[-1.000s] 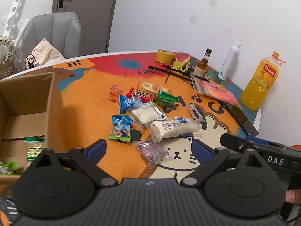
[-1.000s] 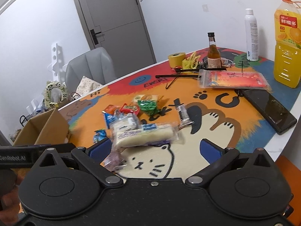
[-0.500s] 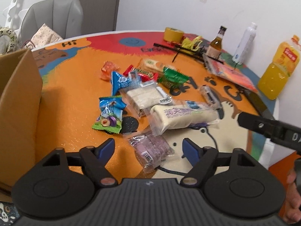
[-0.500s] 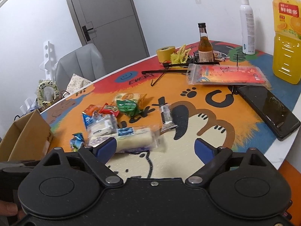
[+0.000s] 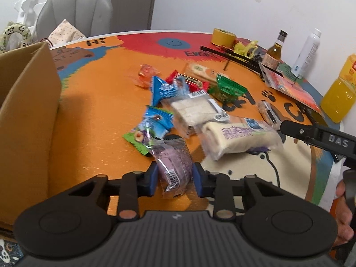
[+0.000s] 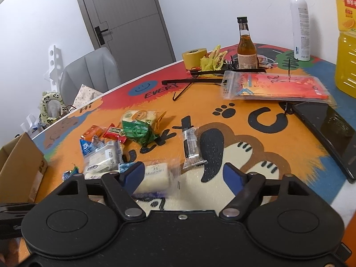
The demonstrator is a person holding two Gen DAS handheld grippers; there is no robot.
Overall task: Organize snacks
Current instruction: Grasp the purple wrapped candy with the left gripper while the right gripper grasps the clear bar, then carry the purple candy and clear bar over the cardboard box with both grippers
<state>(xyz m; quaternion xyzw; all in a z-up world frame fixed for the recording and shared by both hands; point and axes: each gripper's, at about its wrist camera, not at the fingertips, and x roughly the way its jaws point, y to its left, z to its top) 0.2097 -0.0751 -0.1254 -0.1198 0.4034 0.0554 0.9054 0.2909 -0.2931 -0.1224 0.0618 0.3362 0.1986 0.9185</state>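
Closing left gripper [image 5: 175, 179] on purple snack packet [image 5: 173, 164] (formerly wide) | right gripper [image 6: 183, 175] closing, long white cake [image 6: 155, 175] between fingers, ungripped | boxing judged next

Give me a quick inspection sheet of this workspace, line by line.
Surface: round table with an orange cartoon mat.
Job's things: wrapped snacks heaped mid-table; cardboard box at the left.
Clutter: tape roll, brown bottle, spray can, juice bottle, phone.
Grippers: left gripper closing, purple snack packet between its pads; right gripper closing around the long white cake, its right pad clear.
Cables: nothing seen.
Surroundings: grey chair, door.
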